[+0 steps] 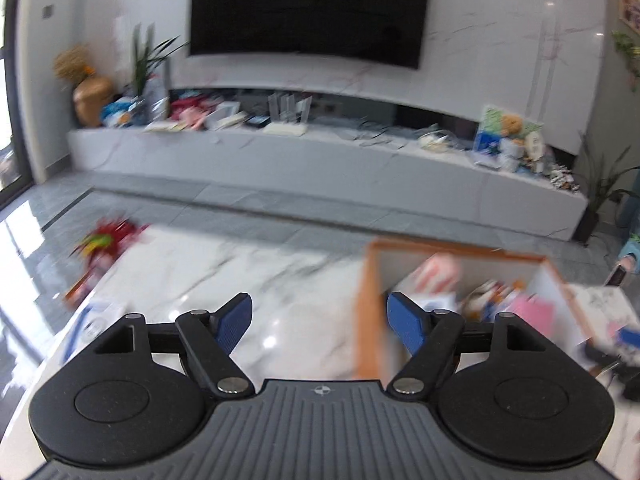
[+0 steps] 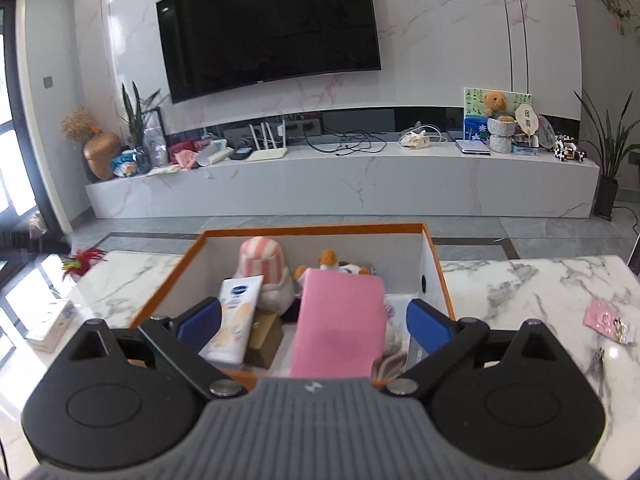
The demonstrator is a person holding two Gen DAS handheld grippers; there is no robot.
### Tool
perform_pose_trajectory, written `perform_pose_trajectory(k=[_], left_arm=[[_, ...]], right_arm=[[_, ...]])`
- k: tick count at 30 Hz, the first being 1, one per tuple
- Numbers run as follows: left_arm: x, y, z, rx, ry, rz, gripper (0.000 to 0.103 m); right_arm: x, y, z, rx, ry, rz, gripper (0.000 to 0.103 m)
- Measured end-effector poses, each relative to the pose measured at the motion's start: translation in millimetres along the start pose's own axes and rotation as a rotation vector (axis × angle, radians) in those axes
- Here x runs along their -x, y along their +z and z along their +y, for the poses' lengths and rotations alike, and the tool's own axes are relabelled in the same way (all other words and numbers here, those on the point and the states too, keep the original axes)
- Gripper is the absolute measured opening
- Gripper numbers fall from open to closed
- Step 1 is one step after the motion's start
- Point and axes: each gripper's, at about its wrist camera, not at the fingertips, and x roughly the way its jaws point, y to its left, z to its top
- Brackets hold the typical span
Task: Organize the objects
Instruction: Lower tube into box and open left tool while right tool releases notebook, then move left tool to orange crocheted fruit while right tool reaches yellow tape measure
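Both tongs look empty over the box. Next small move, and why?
Probably swing the right tongs, open and empty, toward the pink packet lying on the marble table outside the orange-rimmed box. The pink book already rests inside.

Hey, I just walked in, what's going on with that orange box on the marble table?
A person with a tool in each hand is tidying loose things into the orange-rimmed box on the marble table. It already holds a pink book, a lotion tube and a striped plush toy. Both the left tool and the right tool are open and hold nothing. A pink packet and a red feathery toy lie outside the box.
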Motion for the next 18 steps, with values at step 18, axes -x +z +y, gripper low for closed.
perform_pose_trajectory(k=[18], left_arm=[[-117.8,-75.5,37.4,0.149,-0.090,0.312,0.088]], right_arm=[[6.9,-56.5,6.8,0.049,0.047,0.135,0.100]])
